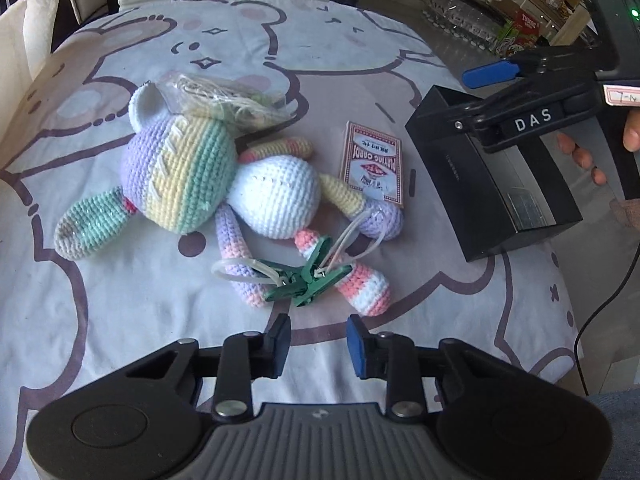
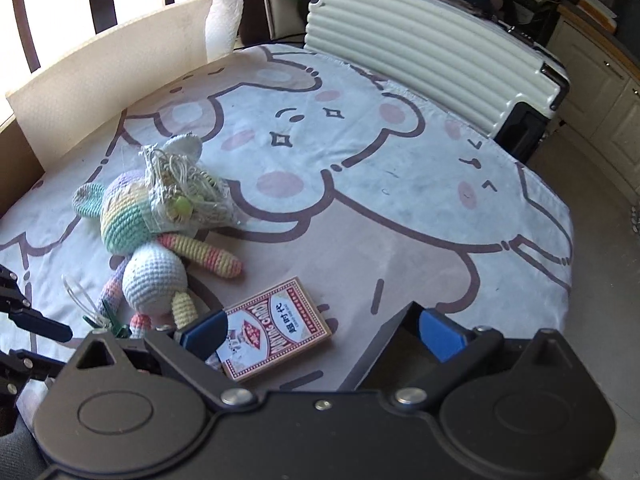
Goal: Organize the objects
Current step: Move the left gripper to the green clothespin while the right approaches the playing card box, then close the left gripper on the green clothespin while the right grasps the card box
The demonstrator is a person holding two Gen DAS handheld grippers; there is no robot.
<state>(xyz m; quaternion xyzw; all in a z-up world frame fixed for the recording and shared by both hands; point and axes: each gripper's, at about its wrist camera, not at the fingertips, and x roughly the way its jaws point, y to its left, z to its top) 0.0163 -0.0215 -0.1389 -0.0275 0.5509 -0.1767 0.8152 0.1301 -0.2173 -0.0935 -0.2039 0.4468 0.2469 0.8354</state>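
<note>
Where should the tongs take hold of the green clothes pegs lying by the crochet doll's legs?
Grip the green pegs across their narrow bodies where they cross, coming straight down from above. They lie flat on the cloth, so no side approach gets underneath, and the white loops look too slack.

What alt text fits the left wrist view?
The left gripper, empty, hangs above green clips lying on a crocheted bunny. Right of it lie playing cards and a black box.
</note>
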